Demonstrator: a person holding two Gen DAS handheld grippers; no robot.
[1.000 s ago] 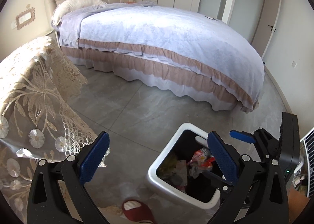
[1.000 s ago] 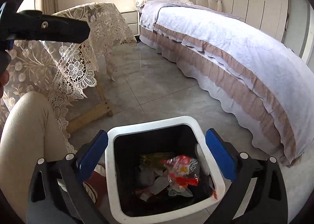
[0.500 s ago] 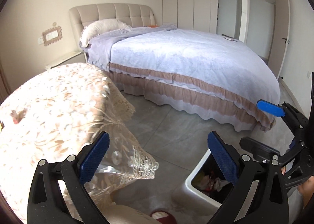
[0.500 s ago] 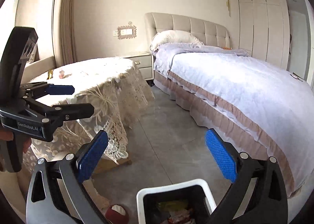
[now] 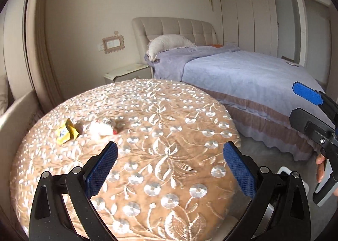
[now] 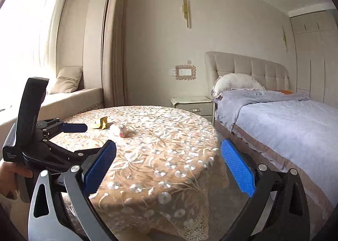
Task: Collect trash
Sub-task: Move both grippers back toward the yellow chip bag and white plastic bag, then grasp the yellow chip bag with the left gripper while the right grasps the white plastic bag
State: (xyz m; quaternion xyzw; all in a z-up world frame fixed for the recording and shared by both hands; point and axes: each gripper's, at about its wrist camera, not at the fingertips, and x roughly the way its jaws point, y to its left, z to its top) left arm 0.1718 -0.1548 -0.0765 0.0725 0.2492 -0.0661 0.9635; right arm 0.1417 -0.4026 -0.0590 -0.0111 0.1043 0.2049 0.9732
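Trash lies on the round table [image 5: 169, 135]: a yellow wrapper [image 5: 66, 132] and, just beside it to the right, a crumpled white wad [image 5: 101, 128] with a red spot at one end. Both sit on the lace cloth [image 6: 164, 156] toward the far left part of the tabletop, apart from either gripper.

Left gripper [image 5: 169, 169] hangs above the near half of the table, its blue pads spread wide with nothing between them. Right gripper [image 6: 168, 167] is likewise wide apart and holds nothing; it is off the table's near edge, toward the bed [image 6: 285, 124]. From the right wrist view the left gripper shows at the left, over the table's left edge, its fingers pointing toward the wrapper.

A white bin rim [image 5: 285, 170] peeks out low beside the table, behind the left gripper's right finger. A nightstand [image 6: 192, 103] stands between table and bed, against the wall.
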